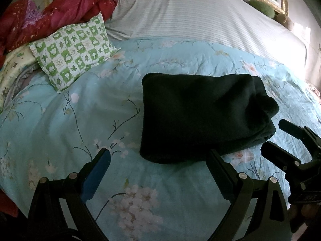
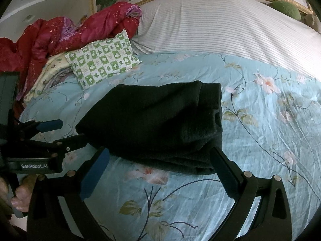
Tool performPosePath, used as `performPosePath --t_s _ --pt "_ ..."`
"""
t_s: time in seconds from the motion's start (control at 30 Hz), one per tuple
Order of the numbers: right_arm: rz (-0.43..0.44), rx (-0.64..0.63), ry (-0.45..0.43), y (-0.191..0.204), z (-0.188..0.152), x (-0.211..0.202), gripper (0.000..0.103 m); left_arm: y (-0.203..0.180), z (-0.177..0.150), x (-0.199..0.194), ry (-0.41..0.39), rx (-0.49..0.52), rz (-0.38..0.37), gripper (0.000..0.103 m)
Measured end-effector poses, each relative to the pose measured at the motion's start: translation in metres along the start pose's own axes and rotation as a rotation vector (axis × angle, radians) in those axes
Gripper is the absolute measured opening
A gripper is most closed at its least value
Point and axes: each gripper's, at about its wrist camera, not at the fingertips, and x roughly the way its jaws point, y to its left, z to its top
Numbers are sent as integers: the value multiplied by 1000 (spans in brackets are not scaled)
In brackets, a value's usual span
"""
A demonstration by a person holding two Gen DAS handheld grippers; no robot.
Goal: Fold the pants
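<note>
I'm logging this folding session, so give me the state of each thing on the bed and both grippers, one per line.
dark pants: folded into a compact stack, lying on the quilt
left gripper: open, empty
right gripper: open, empty
green checked pillow: lying flat, partly on the floral quilt
red blanket: bunched up
floral quilt: spread out, slightly wrinkled

pants [image 1: 202, 116] 1 (folded) | grippers 2: left [image 1: 158, 172], right [image 2: 160, 168] | pillow [image 1: 74, 50] 1 | red quilt [image 1: 60, 12] 1

Dim fisheye views, glare blooming at right.
</note>
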Motion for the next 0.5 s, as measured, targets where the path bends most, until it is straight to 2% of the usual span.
performPosePath --t_s 0.5 --pt "-14 19 -21 -10 9 -7 101 3 11 -6 -21 -1 15 96"
